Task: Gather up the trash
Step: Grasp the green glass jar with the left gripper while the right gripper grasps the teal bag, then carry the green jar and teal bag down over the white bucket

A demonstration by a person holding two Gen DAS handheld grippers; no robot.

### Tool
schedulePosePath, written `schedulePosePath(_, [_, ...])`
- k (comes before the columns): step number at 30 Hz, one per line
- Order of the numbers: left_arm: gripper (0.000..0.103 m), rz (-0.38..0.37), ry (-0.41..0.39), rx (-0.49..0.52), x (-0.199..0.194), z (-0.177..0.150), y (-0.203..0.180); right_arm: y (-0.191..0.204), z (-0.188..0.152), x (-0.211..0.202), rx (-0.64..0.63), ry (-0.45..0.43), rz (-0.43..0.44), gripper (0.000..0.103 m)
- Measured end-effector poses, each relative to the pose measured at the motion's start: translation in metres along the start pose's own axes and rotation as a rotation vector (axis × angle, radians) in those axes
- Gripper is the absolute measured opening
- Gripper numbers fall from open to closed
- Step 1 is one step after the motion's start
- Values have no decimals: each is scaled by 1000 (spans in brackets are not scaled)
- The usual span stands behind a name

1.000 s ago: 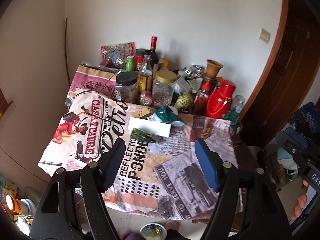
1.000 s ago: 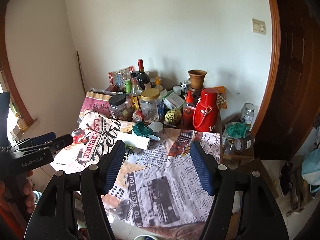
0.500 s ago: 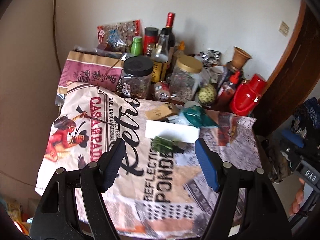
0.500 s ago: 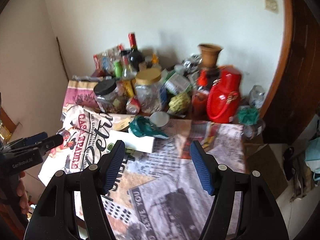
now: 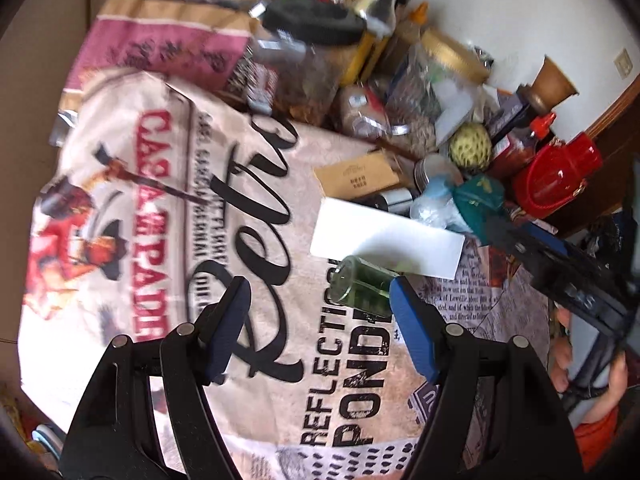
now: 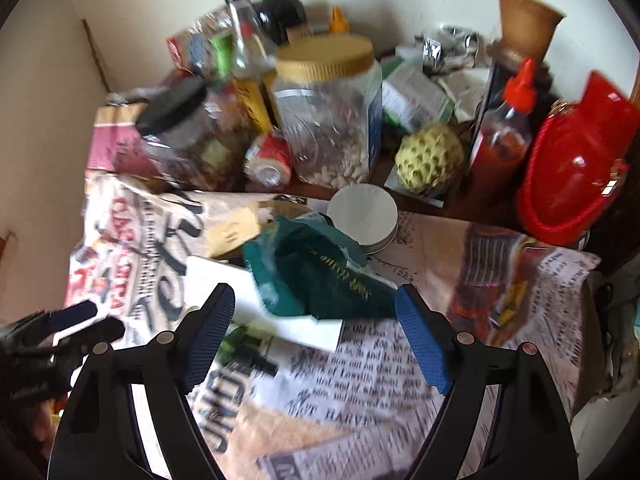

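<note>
Both claws [image 5: 318, 294] [image 6: 314, 308] wide apart

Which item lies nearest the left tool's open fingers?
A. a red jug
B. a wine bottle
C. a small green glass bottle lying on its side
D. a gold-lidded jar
C: in the left wrist view the green bottle lies on its side on the printed cloth, right by one finger of the open left tool.

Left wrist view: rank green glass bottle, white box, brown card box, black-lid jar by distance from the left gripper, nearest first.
From the left gripper, both jaws open:
1. green glass bottle: lying just ahead, by the right fingertip.
2. white box: flat, right behind the bottle.
3. brown card box: beyond the white box.
4. black-lid jar: upright at the back of the table.
</note>
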State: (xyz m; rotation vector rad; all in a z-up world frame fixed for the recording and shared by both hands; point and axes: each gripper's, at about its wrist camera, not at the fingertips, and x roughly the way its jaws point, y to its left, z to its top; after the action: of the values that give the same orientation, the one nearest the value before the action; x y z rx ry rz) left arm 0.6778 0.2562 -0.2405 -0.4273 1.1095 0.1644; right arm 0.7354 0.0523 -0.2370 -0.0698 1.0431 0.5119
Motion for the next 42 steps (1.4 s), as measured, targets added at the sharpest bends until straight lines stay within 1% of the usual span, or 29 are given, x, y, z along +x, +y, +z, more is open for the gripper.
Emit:
schedulePosePath(3, [71,-18,34,7,21,1,-7,-1,3,19,6,43,31,80])
schedulePosePath(7, [71,-49,79,7,45,3,-16,0,1,30,-16,66,30,79])
schedulePosePath(8, [71,-59,91,3,51,4,-17,-1,1,31,-17,64,30,74])
schedulePosePath(9, [71,-65,99,0,56,4,-18,-3,1,31,-13,64,38,63])
schedulePosePath(11, [71,-77,116,-4,64,4,-20,-6,0,34,-3,80,69,50])
schedulePosePath(13, [71,-81,134,4,72,4,-24,-10,-3,32,35,64,81,49])
schedulePosePath(15, [71,-83,151,10,79,3,-26,-15,-6,27,69,46,106,44])
schedulePosePath(16, [71,-84,159,14,83,2,-28,-17,-7,25,77,40,110,39])
schedulePosePath(17, [71,-82,164,16,85,2,-29,-19,-8,21,82,31,105,36])
schedulePosePath(20, [71,-78,175,17,92,-2,-34,-24,-11,10,85,7,93,30])
schedulePosePath(22, [71,-66,172,20,93,-3,-39,-29,-12,1,92,-7,92,28])
schedulePosePath(24, [71,-61,173,24,93,-5,-43,-33,-14,-7,100,-18,90,28])
schedulePosePath(26, [68,-65,171,20,92,-8,-46,-36,-16,-14,107,-26,87,28])
schedulePosePath(27, [63,-74,164,13,90,-10,-47,-39,-17,-18,110,-31,84,28])
schedulePosePath(30, [63,-53,152,12,83,-16,-52,-44,-22,-35,116,-53,74,28])
schedulePosePath(34, [63,-32,114,24,64,-24,-64,-54,-29,-58,125,-79,71,28])
schedulePosePath(37, [63,-30,59,35,38,-25,-74,-62,-35,-81,127,-105,68,28])
schedulePosePath(40, [63,-33,-10,47,3,-26,-87,-70,-43,-106,121,-140,60,28])
schedulePosePath(41, [63,-33,-34,52,-3,-22,-98,-73,-47,-118,116,-160,58,28])
schedulePosePath(42, [63,-32,-72,59,-18,-24,-106,-75,-50,-126,114,-173,57,28])
